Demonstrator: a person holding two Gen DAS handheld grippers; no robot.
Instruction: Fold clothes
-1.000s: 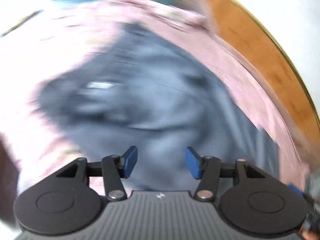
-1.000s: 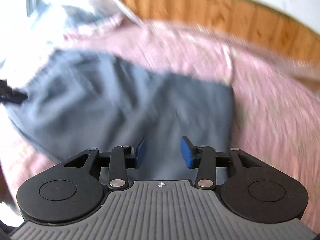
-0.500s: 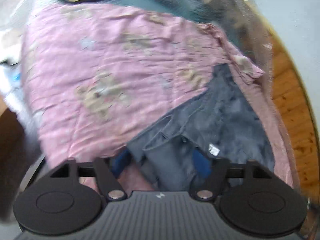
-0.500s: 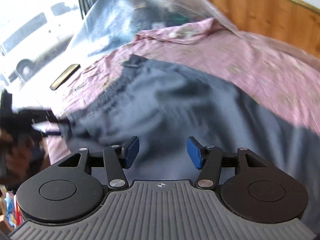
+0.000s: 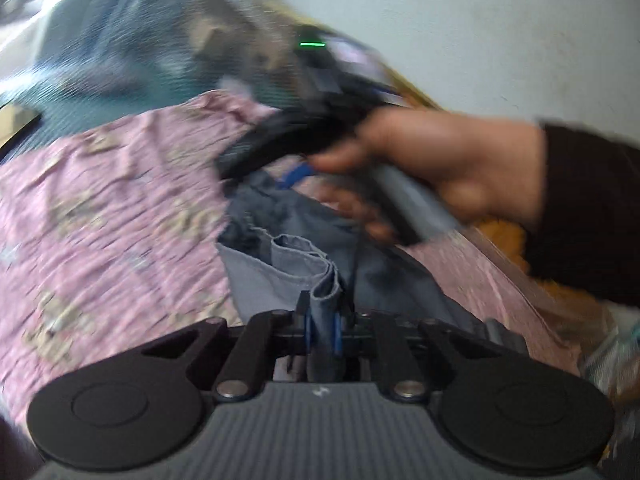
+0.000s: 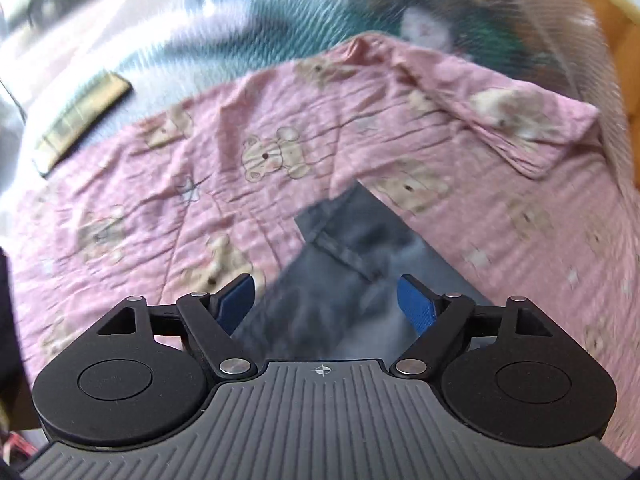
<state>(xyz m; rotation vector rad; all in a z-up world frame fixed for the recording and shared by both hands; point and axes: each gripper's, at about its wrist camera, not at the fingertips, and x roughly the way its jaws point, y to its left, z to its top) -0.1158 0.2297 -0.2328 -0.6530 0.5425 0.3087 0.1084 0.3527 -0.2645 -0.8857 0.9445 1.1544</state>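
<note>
Cloth edge pinched by closing left gripper [image 5: 321, 330], right gripper [image 6: 327, 300] opening, empty.
Grey garment [image 5: 280, 272] could be dropped if the thin bunched fold slips from the pads.

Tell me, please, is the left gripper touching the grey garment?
Touching. The left wrist view shows the left gripper closing its blue pads on a bunched fold of the grey garment, cloth sandwiched between them.
</note>
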